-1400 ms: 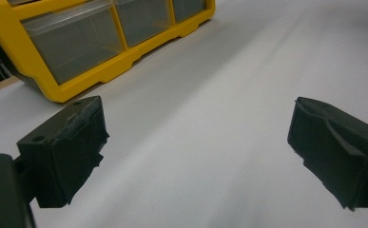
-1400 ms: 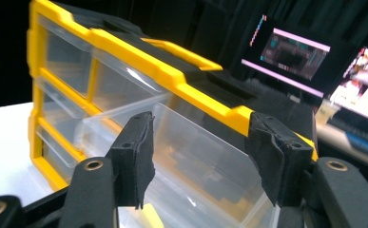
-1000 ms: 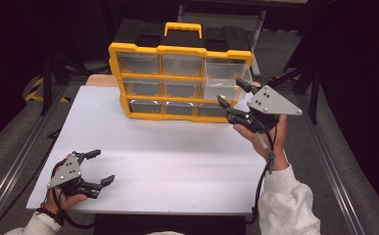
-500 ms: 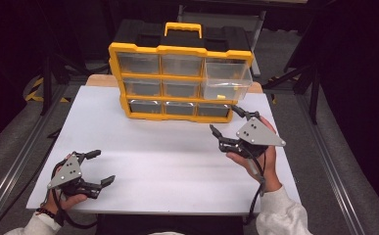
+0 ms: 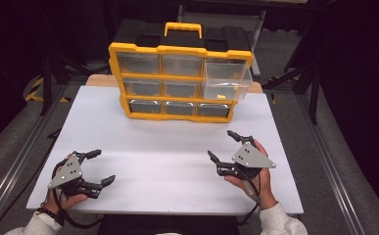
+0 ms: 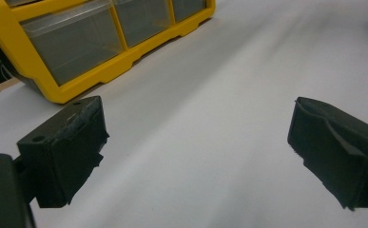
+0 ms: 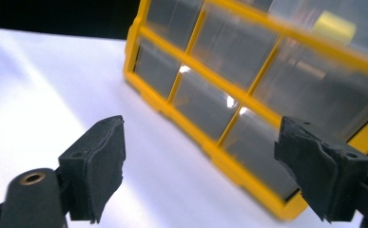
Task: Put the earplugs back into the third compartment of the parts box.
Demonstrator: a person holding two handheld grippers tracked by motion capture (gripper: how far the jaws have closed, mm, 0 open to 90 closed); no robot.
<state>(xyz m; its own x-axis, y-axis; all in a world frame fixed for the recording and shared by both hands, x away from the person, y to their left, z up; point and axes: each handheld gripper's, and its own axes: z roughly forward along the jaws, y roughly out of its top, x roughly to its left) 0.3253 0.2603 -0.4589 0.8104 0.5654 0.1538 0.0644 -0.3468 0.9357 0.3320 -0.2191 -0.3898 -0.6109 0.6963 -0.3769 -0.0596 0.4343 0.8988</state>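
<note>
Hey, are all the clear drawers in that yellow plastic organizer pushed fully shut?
No, the large clear drawer at the upper right of the yellow plastic organizer sticks out past the frame.

We take this for a workshop or lab. Behind the white surface [image 5: 167, 161] stands a yellow parts organizer [image 5: 179, 81]. Dark metal stands [image 5: 304, 73] flank the organizer.

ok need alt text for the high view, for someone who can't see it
A yellow drawer organizer stands at the far side of a white table, its large clear drawer at upper right pulled out. Nearer the camera, a person's hands hold the left gripper and the right gripper low over the table, both with open jaws holding nothing.
</note>
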